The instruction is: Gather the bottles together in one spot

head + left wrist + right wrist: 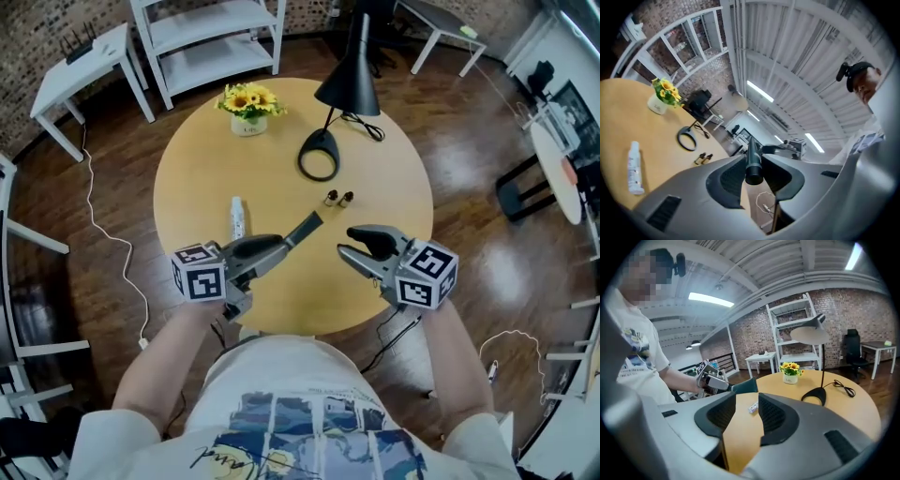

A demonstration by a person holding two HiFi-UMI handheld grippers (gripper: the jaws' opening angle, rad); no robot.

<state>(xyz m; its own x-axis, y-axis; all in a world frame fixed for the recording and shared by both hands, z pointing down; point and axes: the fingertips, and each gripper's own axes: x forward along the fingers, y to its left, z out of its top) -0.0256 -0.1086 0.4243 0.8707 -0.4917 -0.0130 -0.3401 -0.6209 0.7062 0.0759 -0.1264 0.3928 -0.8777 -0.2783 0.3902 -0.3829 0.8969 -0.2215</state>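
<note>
Across the middle of the head view lay the round wooden table (394,178), with a black desk lamp (348,86) and a pot of sunflowers (248,108) toward its far side. Over the near edge, the left gripper (279,244) was clenched on a slim dark bottle (305,228) that stuck out past the jaw tips. The right gripper (345,242) beside it stood released, with nothing between its jaws. A white bottle (237,217) lay on its side left of centre. Two small dark bottles (331,197) sat side by side near the lamp's base.
</note>
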